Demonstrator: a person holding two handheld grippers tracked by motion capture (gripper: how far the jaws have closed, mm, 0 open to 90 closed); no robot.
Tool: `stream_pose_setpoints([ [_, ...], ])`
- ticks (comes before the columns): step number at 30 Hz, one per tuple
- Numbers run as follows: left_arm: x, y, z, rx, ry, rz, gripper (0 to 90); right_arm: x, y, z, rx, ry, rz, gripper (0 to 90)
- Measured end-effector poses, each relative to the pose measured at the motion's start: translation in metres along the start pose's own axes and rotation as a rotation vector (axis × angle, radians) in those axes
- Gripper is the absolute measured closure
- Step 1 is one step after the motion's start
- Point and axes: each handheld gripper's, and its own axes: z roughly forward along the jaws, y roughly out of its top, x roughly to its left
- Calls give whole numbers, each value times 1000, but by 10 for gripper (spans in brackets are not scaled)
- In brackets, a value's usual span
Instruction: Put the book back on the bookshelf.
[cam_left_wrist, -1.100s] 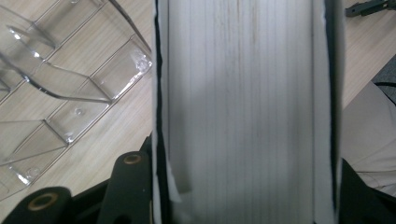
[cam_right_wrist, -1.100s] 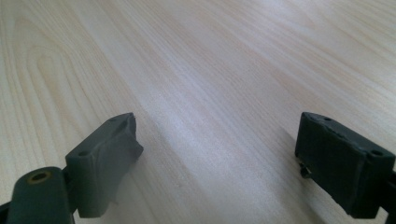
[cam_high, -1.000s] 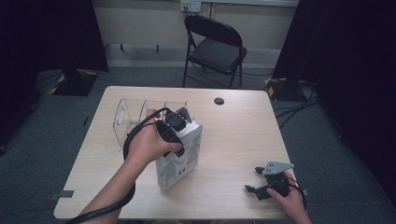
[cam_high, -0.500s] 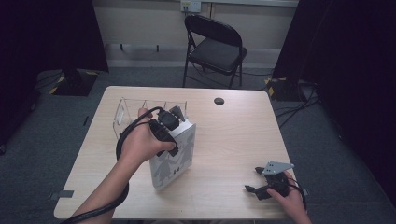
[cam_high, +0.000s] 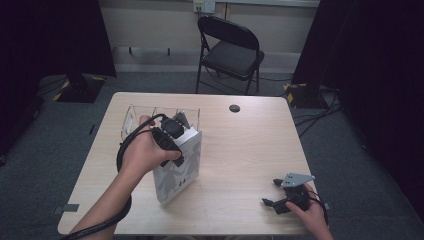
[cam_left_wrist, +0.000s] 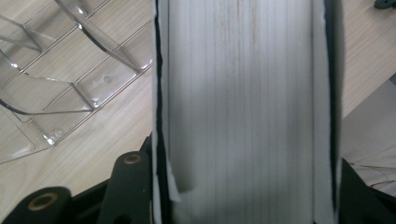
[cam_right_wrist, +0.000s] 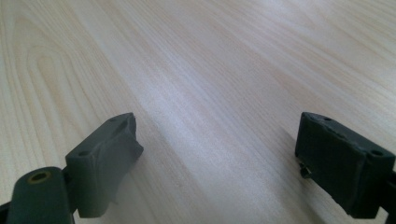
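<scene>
A thick white book (cam_high: 177, 169) stands on its edge on the wooden table (cam_high: 240, 150), just in front of a clear plastic divider rack (cam_high: 150, 114). My left gripper (cam_high: 172, 144) comes down on the book's top and is shut on it. In the left gripper view the book's page edges (cam_left_wrist: 243, 107) run between the two black jaws, with the rack (cam_left_wrist: 60, 88) to the left. My right gripper (cam_high: 270, 192) rests near the table's front right corner, open, with bare wood between its fingers (cam_right_wrist: 107, 149).
A small black round disc (cam_high: 234, 108) lies near the table's far edge. A black folding chair (cam_high: 230, 47) stands beyond the table. Cables run over the grey carpet at right, and dark curtains hang on both sides.
The left gripper has carried the book a little to the left, closer to the clear rack. The right gripper has stayed where it was.
</scene>
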Motion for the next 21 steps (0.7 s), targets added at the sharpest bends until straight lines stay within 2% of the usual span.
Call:
stream_pose_setpoints([
  [16, 16, -8, -1, 11, 15, -56, 527, 0, 0, 0, 0, 0, -1, 119],
  [21, 18, -6, -2, 15, 23, -53, 527, 0, 0, 0, 0, 0, -1, 119],
])
